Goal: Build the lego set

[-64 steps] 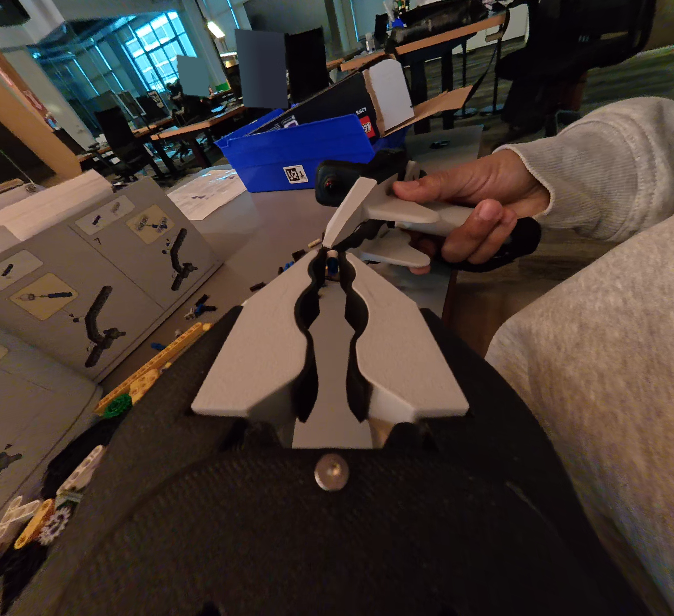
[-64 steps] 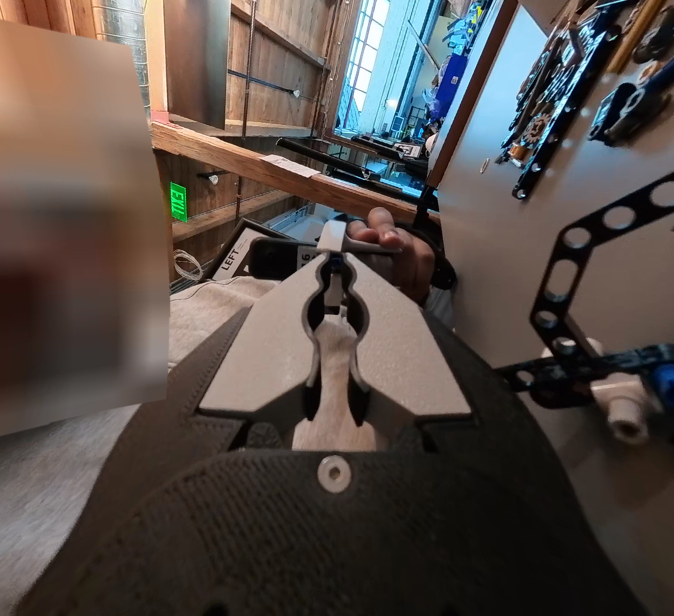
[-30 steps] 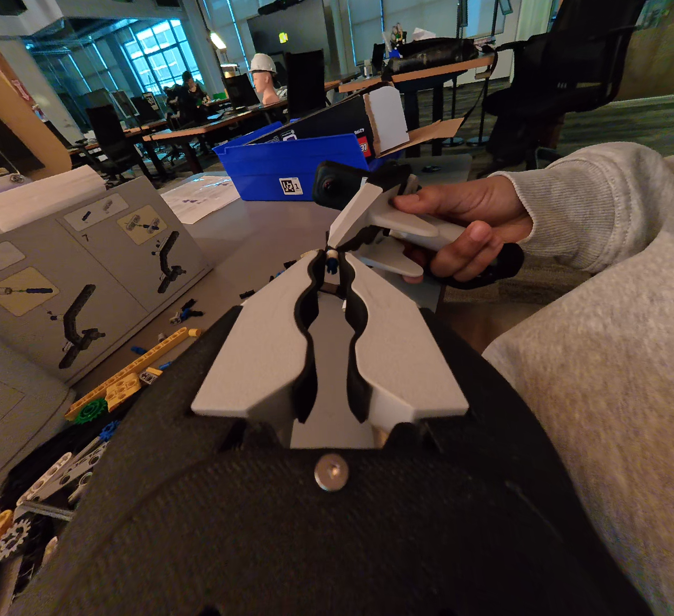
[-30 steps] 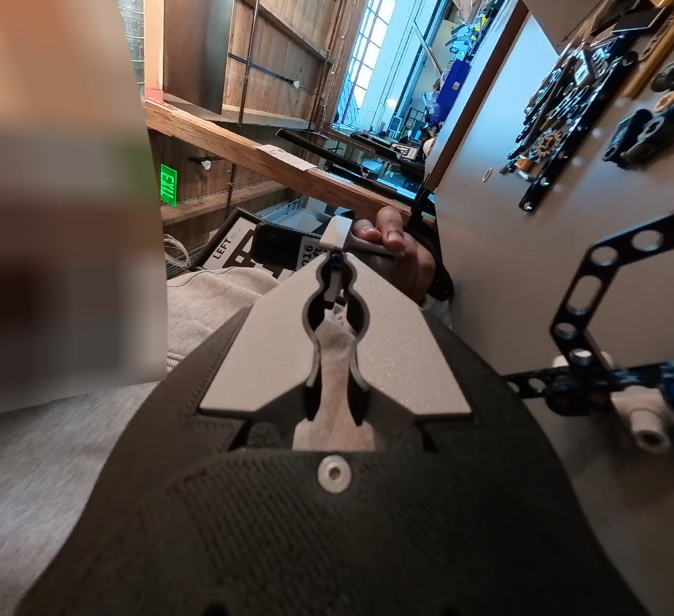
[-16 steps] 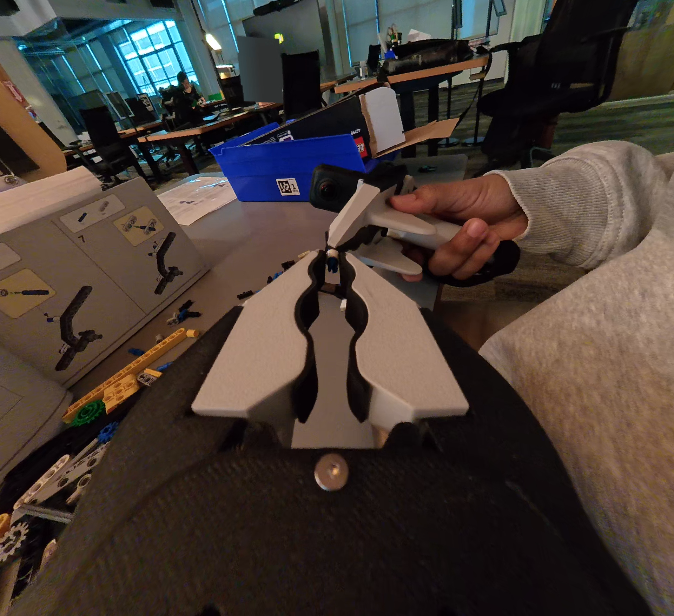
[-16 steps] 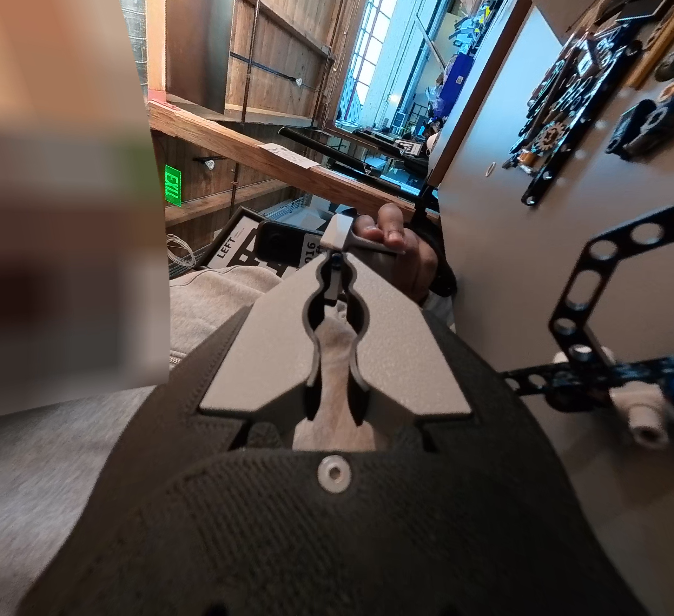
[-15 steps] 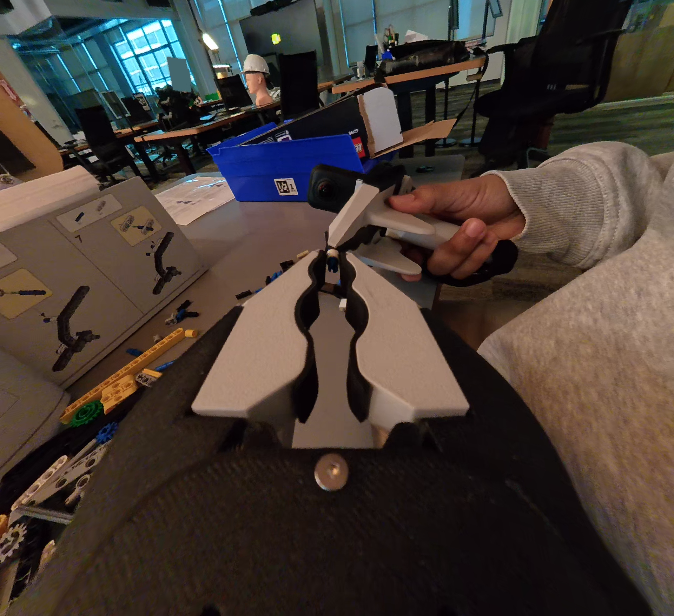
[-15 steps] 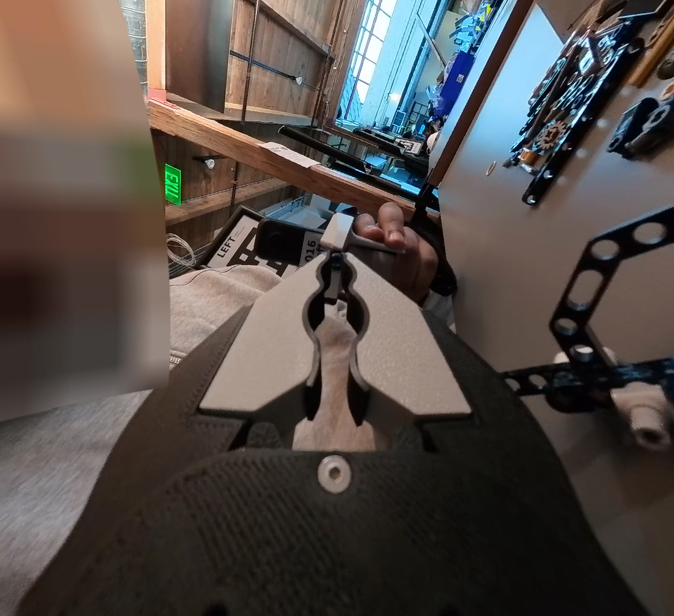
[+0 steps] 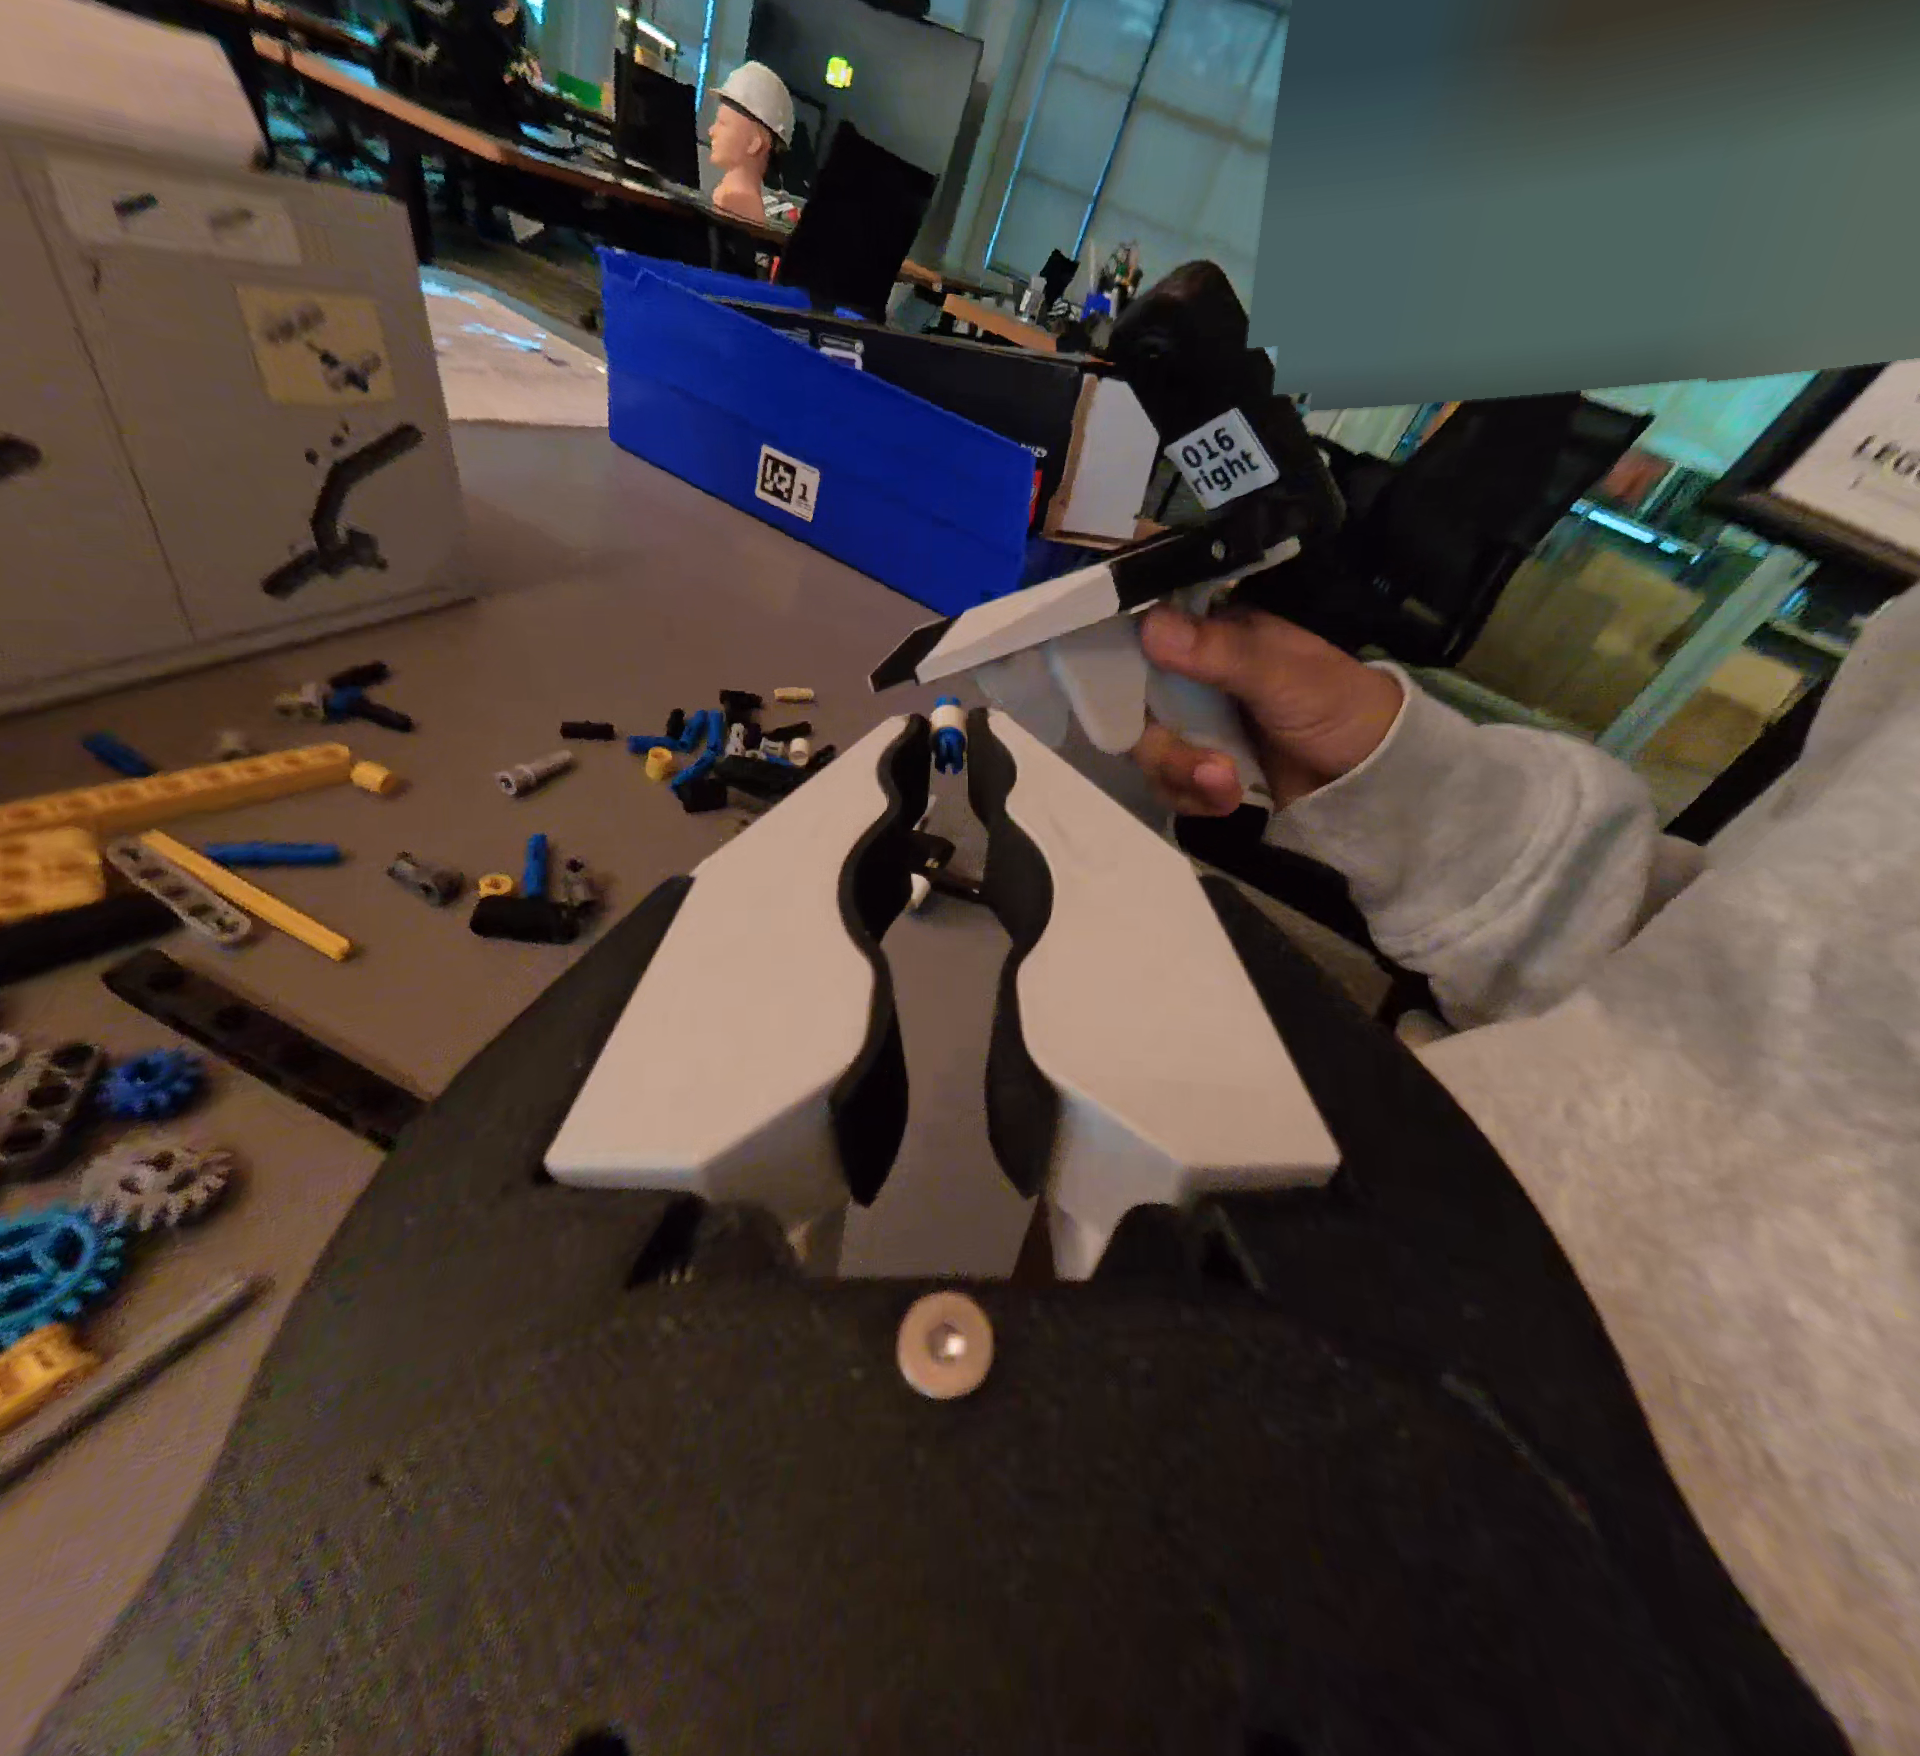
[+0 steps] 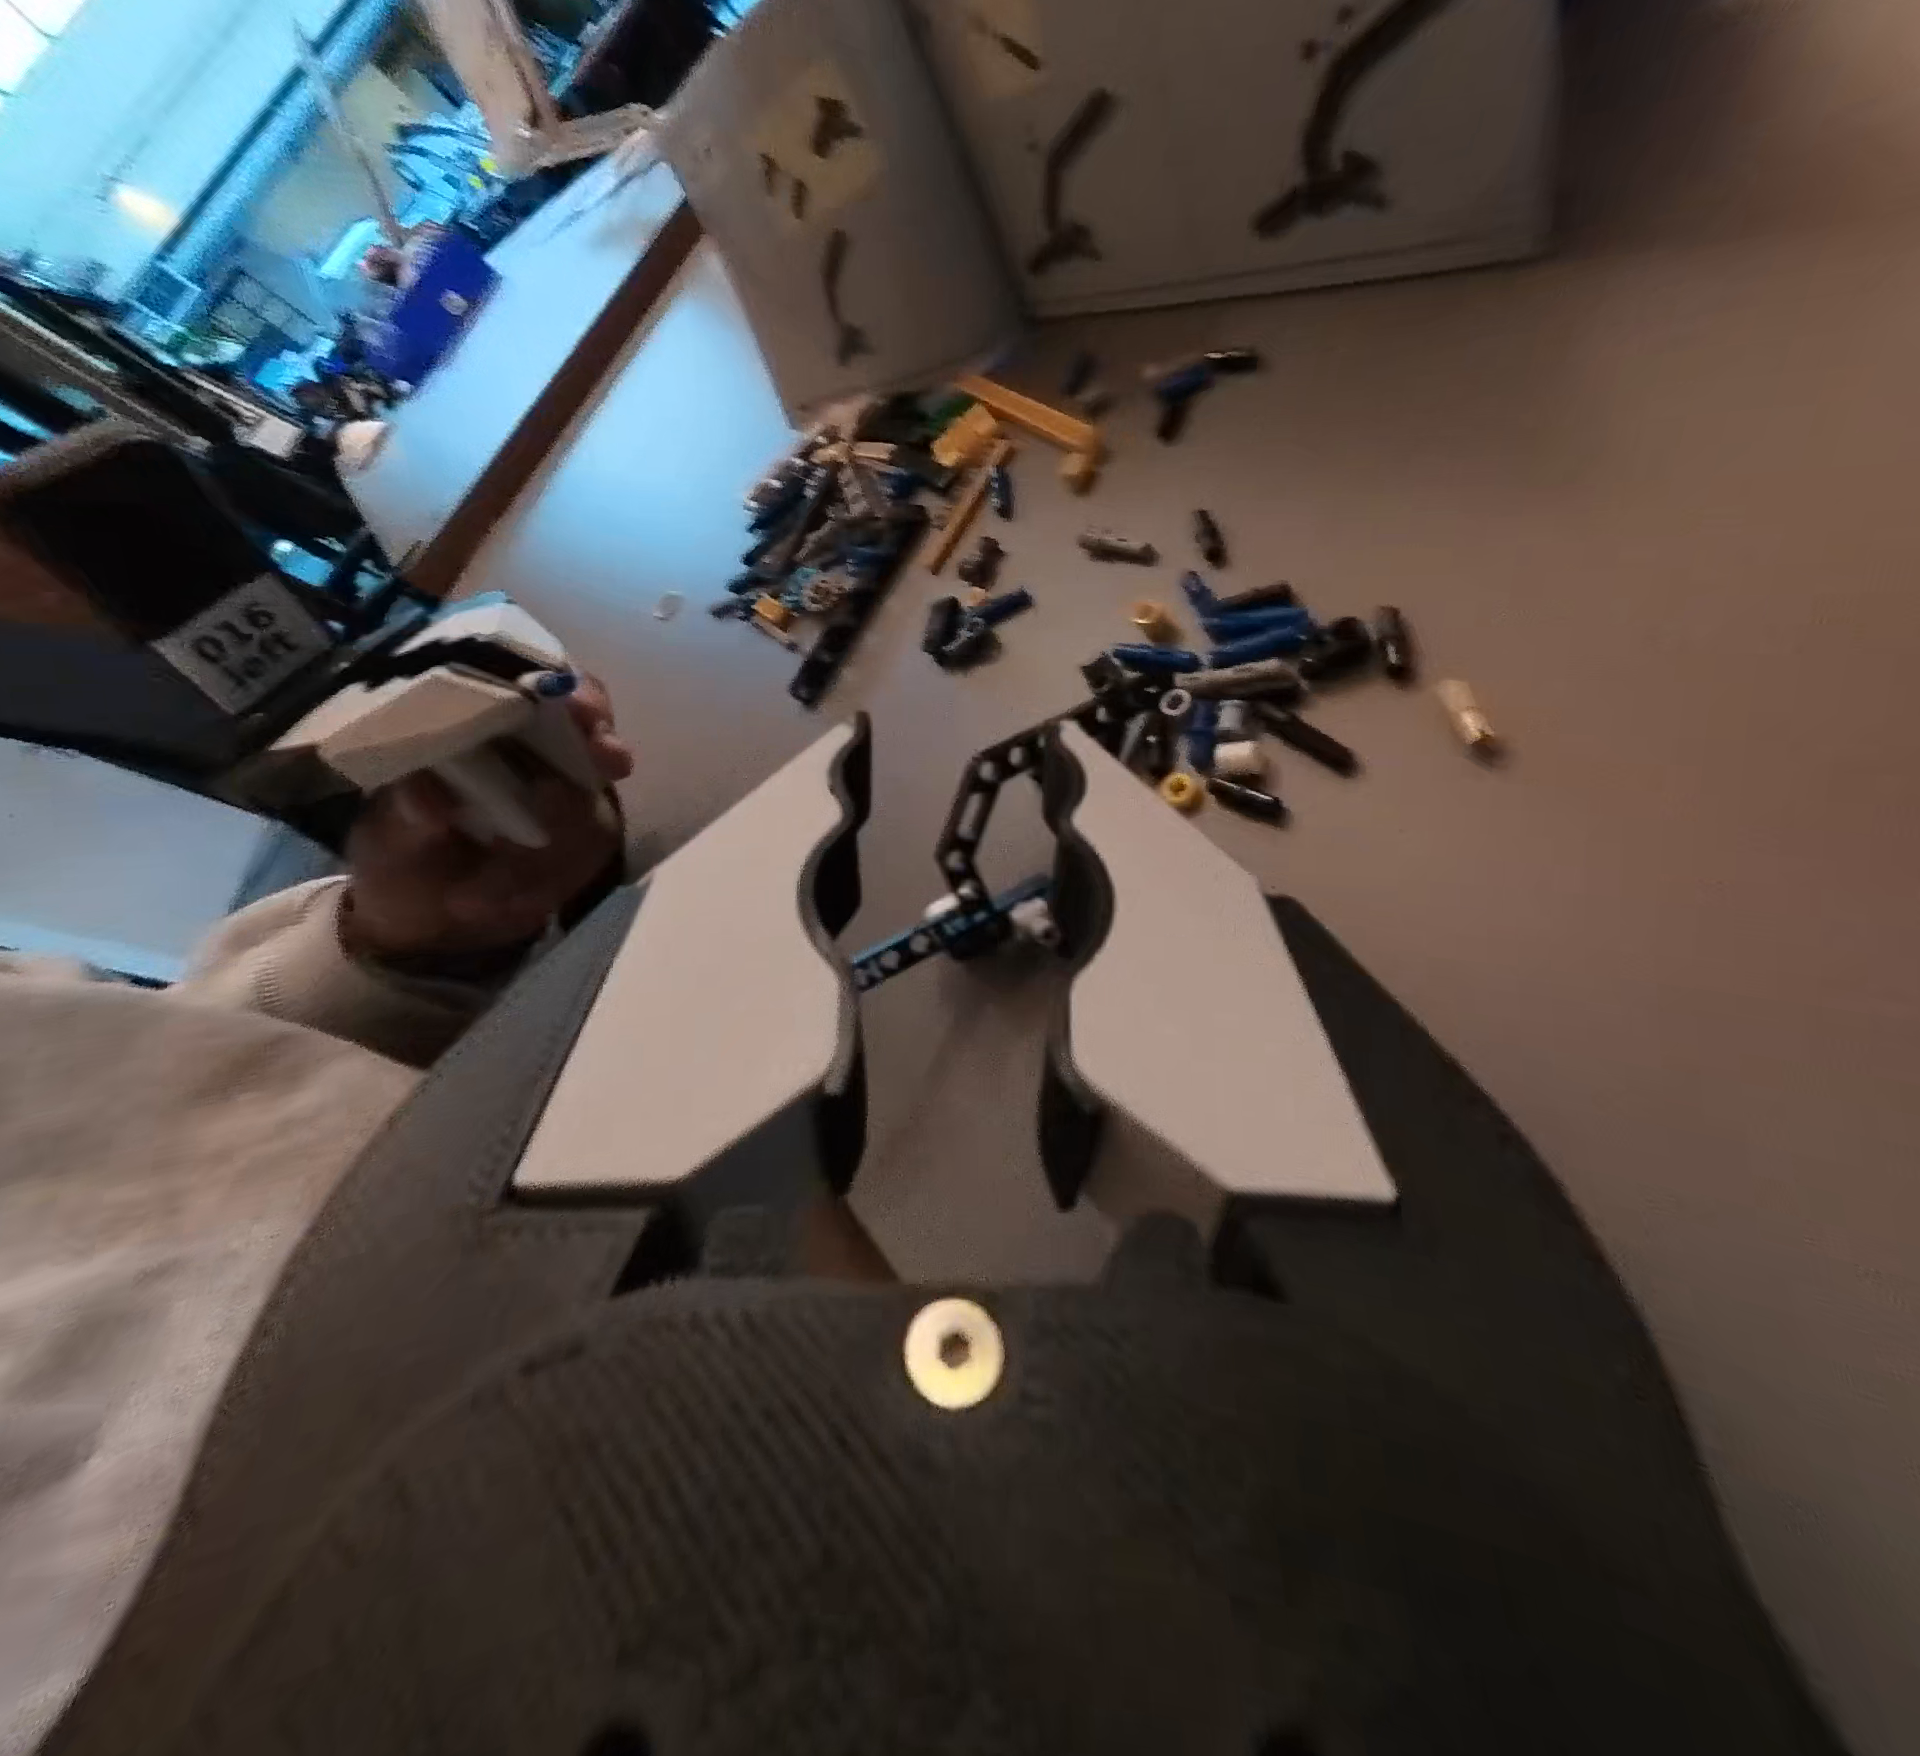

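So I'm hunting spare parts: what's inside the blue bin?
Inside the blue bin stands a black cardboard box, its flap open. Whatever lies beneath it is hidden by the bin's front wall.

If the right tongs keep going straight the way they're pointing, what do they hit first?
Most likely the black angled beam assembly lying on the table: it already sits between the open right tongs. Beyond it lies the pile of blue and black pins. Depth is uncertain.

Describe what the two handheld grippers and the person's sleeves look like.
Each gripper, left and right, has two pale grey wedge-shaped fingers with wavy black inner pads, set on a black textured body with a silver screw. Each carries a black camera housing bearing a white sticker. The sleeves are light grey knit.
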A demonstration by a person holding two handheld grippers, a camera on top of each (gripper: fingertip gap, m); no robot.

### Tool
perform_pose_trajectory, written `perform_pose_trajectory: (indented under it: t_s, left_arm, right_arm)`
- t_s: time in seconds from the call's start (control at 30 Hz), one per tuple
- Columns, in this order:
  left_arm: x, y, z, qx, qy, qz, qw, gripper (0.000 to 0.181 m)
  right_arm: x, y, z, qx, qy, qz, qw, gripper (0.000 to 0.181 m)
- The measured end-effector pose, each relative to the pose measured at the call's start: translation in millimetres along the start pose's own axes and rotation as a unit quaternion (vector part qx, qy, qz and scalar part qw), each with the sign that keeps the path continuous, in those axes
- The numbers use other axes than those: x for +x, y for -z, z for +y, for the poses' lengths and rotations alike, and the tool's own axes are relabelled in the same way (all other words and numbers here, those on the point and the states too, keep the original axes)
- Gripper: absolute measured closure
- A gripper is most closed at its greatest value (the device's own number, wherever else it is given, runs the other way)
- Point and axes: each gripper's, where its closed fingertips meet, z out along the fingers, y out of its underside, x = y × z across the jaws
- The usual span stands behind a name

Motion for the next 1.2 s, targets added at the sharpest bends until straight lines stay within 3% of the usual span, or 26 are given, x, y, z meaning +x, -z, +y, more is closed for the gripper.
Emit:
perform_pose_trajectory:
  t_s: [0.23,0.37,0.53,0.63,0.8,0.97,1.2]
  left_arm:
    - [-4.4,-6.3,16.0,-0.034,0.047,0.007,0.998,0.175]
    - [-3.7,-8.3,18.9,-0.04,0.052,0.009,0.998,0.175]
    - [-2.7,-5.2,11.9,-0.015,0.096,0.036,0.995,0.175]
    - [6.6,-1.1,2.1,0.012,0.137,0.089,0.986,0.176]
    - [13.5,9.0,-8.4,0.023,0.2,0.164,0.966,0.176]
    - [12.1,8.1,7.4,-0.036,0.17,0.153,0.973,0.176]
    - [15.1,8.5,2.9,-0.014,0.201,0.18,0.963,0.176]
  right_arm:
    - [4.9,-24.1,29.3,-0.058,-0.01,0.013,0.998,0.145]
    - [-1.1,-31.5,37.3,-0.073,-0.02,0.0,0.997,0.175]
    - [-55.1,-16.5,7.7,0.004,-0.029,-0.171,0.985,0.177]
    - [-80.7,-8.3,8.2,0.004,-0.002,-0.246,0.969,0.178]
    - [-91.6,-10.7,24.5,-0.028,0.093,-0.245,0.965,0.177]
    - [-94.2,-13.7,26.3,-0.025,0.083,-0.26,0.962,0.177]
    - [-99.9,-13.0,22.3,-0.009,0.048,-0.292,0.955,0.177]
